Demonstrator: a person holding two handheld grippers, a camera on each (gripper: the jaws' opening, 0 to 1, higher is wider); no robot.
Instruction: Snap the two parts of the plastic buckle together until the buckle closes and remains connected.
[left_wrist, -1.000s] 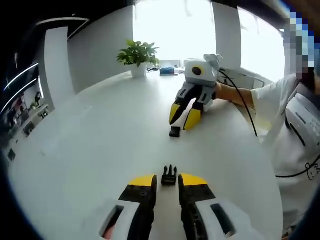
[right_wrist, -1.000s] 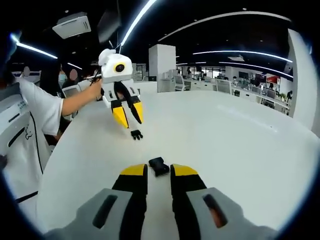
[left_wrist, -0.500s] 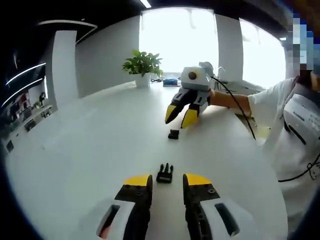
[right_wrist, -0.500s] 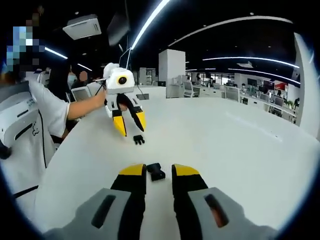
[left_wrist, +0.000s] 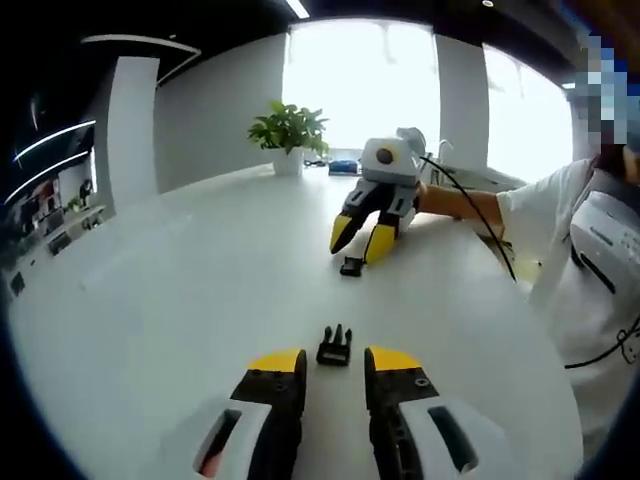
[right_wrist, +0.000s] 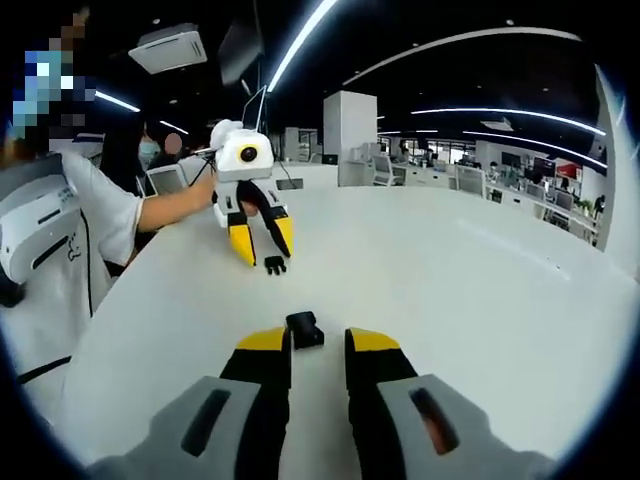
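Note:
Two black buckle parts lie apart on the white round table (left_wrist: 180, 290). The pronged part (left_wrist: 334, 347) lies just beyond the tips of my left gripper (left_wrist: 335, 362), which is open with nothing between its jaws. In the right gripper view, the socket part (right_wrist: 304, 329) rests just ahead of my right gripper (right_wrist: 316, 342), also open and holding nothing. Across the table, the right gripper (left_wrist: 364, 236) hovers over the socket part (left_wrist: 350, 265). Likewise the left gripper (right_wrist: 258, 236) stands by the pronged part (right_wrist: 273, 264).
A potted plant (left_wrist: 288, 128) and small items stand at the table's far edge by bright windows. The person (left_wrist: 590, 250) in a white shirt stands at the table's side, also seen as the person (right_wrist: 60, 230). Office desks (right_wrist: 450, 175) lie beyond the table.
Both views have shifted slightly with the hands. Each buckle part still lies on the table just ahead of its gripper, and both grippers stay open.

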